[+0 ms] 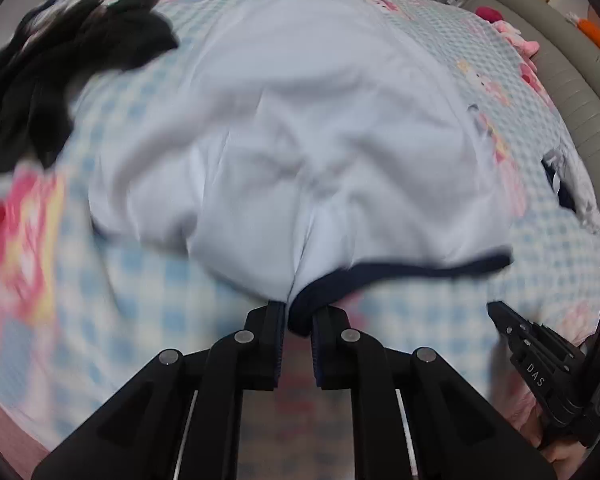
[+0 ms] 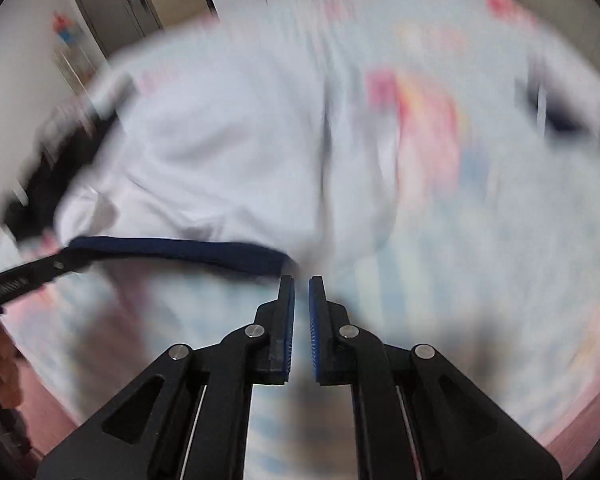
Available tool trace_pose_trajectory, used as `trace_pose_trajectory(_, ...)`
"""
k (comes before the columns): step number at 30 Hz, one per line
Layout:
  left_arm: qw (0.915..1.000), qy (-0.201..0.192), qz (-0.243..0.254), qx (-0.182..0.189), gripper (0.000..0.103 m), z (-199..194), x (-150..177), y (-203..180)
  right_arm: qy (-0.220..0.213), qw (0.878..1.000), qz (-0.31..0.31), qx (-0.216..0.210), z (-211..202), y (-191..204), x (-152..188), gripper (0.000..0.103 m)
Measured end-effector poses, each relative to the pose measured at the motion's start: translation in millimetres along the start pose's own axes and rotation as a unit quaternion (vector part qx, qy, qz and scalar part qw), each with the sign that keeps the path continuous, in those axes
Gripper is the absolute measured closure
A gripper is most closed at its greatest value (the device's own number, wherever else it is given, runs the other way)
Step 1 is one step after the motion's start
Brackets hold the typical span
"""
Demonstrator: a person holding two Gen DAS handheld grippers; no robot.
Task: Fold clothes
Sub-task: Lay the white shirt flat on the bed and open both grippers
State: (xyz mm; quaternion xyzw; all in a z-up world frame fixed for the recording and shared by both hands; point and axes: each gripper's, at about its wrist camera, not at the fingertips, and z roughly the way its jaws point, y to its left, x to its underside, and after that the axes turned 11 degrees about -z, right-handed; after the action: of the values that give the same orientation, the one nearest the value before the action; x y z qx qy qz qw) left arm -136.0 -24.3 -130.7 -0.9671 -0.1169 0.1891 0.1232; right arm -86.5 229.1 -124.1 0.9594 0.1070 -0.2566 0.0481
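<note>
Broadly: white garment on the bed, left claw on its navy trim

Underneath everything lies the bed (image 1: 148,292), covered by a pale blue checked sheet with pink cartoon prints. Spread over its middle is the white garment (image 1: 300,128), rumpled and bunched toward the near edge, with a navy trim (image 1: 420,270) running along that edge. A pile of black clothes (image 1: 60,72) sits on the sheet beyond the garment's left side, touching or just beside it. At the right rim of the bed a grey padded bed frame (image 1: 580,92) curves round, with a pink item near its top.

The left claw (image 1: 299,320) is closed on the navy trim, a dark fold of it pinched between the pads and the white cloth gathering just above. The right claw (image 2: 302,284) hovers at the other end of the trim, its blue-lined fingers (image 2: 288,320) a narrow gap apart with nothing visible between them; that view is heavily blurred
</note>
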Motion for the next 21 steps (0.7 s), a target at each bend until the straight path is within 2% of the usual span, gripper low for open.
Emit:
trace_pose_trajectory(1, 0.9999, -0.010, 0.006, -0.001, 0.088, 1.0, 7.5, 0.3, 0.025, 1.000, 0.004, -0.002, 18.3, -0.7, 16.5, 0.097)
trace_pose_trajectory(5, 0.9994, -0.030, 0.015, 0.013, 0.087, -1.1, 14.6, 1.3, -0.020, 1.000, -0.001, 0.011, -3.1, -0.5, 18.0, 0.097)
trace_pose_trajectory(6, 0.9991, -0.037, 0.014, 0.013, 0.086, -4.3, 13.1, 2.2, -0.033, 0.999, 0.005, 0.006, -8.3, -2.3, 15.7, 0.092)
trace_pose_trajectory(7, 0.9990, -0.042, 0.012, 0.015, 0.080, -4.8, 14.3, 4.6, -0.045, 0.999, 0.014, -0.003, -11.8, -4.6, 13.5, 0.079)
trace_pose_trajectory(8, 0.9987, -0.046, 0.010, 0.016, 0.066, -5.3, 15.5, 7.0, -0.053, 0.998, 0.020, -0.012, -13.8, -5.7, 11.1, 0.073)
trace_pose_trajectory(9, 0.9985, -0.051, 0.009, 0.018, 0.060, -5.8, 16.6, 9.3, -0.054, 0.998, 0.017, -0.019, -12.4, -4.0, 8.4, 0.068)
trace_pose_trajectory(10, 0.9986, -0.049, 0.011, 0.015, 0.058, -3.9, 15.7, 9.9, -0.054, 0.998, 0.011, -0.024, -10.3, -1.9, 5.3, 0.068)
trace_pose_trajectory(12, 0.9988, -0.045, 0.015, 0.009, 0.058, -0.2, 13.9, 11.1, -0.052, 0.998, -0.009, -0.019, -3.1, 9.6, -6.8, 0.067)
trace_pose_trajectory(15, 0.9986, -0.044, 0.030, -0.006, 0.058, 7.4, 10.5, 4.2, -0.052, 0.998, -0.034, -0.013, 4.9, 24.7, -26.5, 0.058)
trace_pose_trajectory(18, 0.9962, -0.079, 0.030, -0.019, 0.059, -6.7, 5.3, 0.8, -0.033, 0.998, -0.043, -0.030, 17.1, 31.1, -40.5, 0.057)
trace_pose_trajectory(21, 0.9944, -0.099, 0.005, -0.038, 0.059, -20.6, 2.8, 8.7, -0.043, 0.998, -0.023, -0.035, 10.9, 30.4, -44.4, 0.057)
